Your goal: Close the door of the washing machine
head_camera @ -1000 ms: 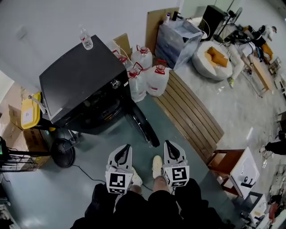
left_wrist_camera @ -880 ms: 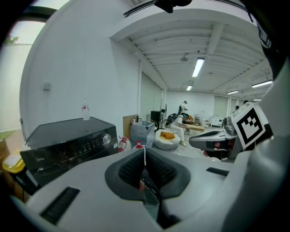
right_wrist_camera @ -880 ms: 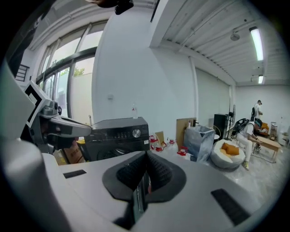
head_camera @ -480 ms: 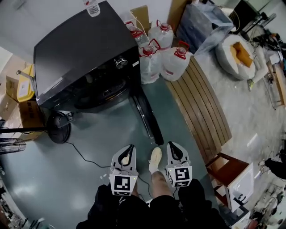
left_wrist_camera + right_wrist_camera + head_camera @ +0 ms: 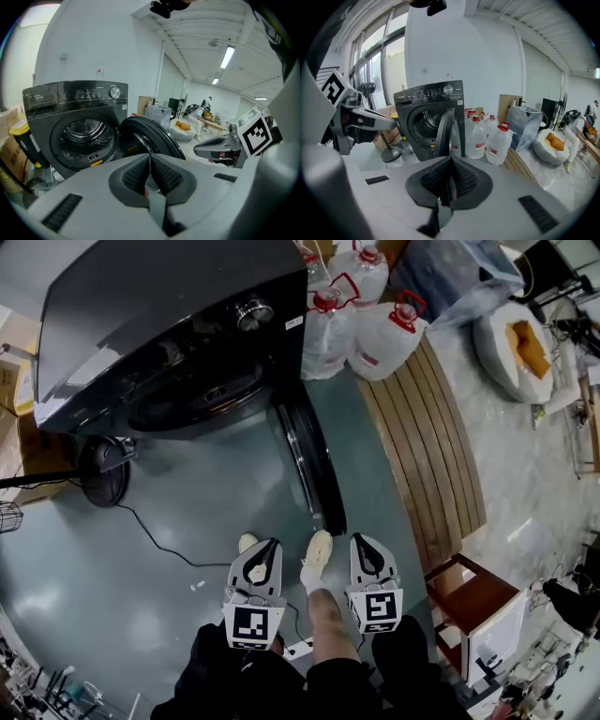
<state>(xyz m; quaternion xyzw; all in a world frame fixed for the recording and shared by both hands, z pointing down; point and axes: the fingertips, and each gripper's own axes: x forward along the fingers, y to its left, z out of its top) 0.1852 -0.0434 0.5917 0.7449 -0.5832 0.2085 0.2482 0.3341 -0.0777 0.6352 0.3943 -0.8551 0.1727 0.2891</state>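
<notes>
**Washing machine closer in view; door open, both tongs clenched**

Since one second ago, the washing machine has grown larger in the head view and shifted toward the top edge, which now cuts off its upper panel. Both tongs have kept their place at the bottom of that view, side by side in front of the person's legs.

1. Door. The door is open. It is hinged at the right side of the drum opening and swung outward, standing roughly square to the machine front. In the head view it shows edge-on, and its free end points toward the person's shoe. The left gripper view shows the door's inner face beside the drum. The right gripper view shows the door nearly edge-on in front of the machine.

2. Left tongs. The left tongs are clenched, jaws pressed together with nothing between them. The door lies ahead of them, not in contact.

3. Right tongs. The right tongs are also clenched and empty, jaws meeting at the centre line. They stand apart from the door.

4. Surroundings. Water jugs stand just right of the machine. A slatted wooden board lies on the floor beyond the door. A fan base stands near the machine's left front corner.
</notes>
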